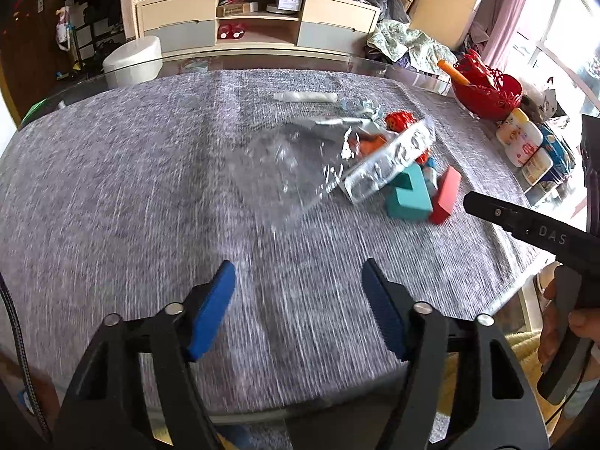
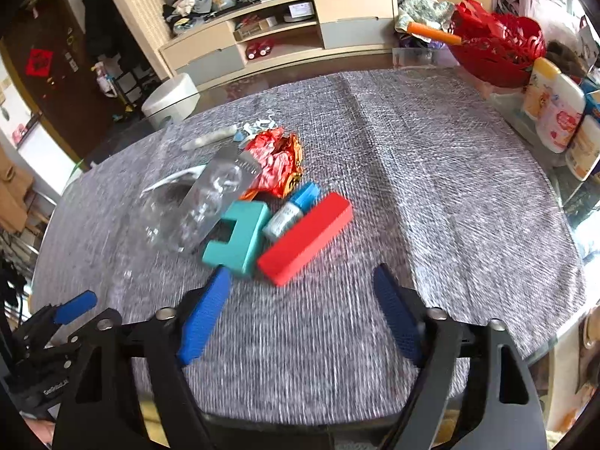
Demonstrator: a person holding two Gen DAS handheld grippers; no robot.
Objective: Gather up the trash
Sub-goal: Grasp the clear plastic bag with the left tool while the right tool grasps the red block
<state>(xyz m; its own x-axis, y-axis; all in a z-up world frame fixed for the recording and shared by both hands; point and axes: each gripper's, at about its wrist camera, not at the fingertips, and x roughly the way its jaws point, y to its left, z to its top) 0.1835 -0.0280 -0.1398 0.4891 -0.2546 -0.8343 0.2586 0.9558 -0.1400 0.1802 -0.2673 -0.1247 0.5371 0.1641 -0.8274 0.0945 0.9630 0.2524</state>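
- Grey woven cloth [image 2: 412,172] covers the round glass table [image 1: 423,71] and fills the middle of both views; motion blur streaks its weave in the lower half of each frame.
- Blue-padded and spread wide, the left gripper [image 1: 298,309] sits at the bottom centre of the left wrist view with nothing between its fingers; it hangs over bare cloth, well apart from the litter.
- The right gripper [image 2: 302,311] is likewise wide open and empty at the bottom centre of its own view; its left pad [image 2: 204,318] lies just below the teal block [image 2: 240,238], though contact cannot be judged.
- The trash lies in one cluster, centre-left in the right wrist view: a clear crumpled plastic bag [image 2: 195,202]; a red and gold foil wrapper [image 2: 275,161] just above and right of it; a white rolled scrap [image 2: 210,138] and a small pale blue scrap [image 2: 255,127] toward the upper left of the pile.
- Just beside the teal block lie a red block [image 2: 305,238] and a small blue-capped bottle [image 2: 292,208], the bottle between the two blocks.
- A red openwork basket [image 2: 498,50] holding an orange-handled tool [image 2: 435,33] stands at the upper right; white bottles [image 2: 558,112] line the right edge beneath it.
- A beige cabinet [image 1: 258,18] runs across the top of the frame beyond the table.
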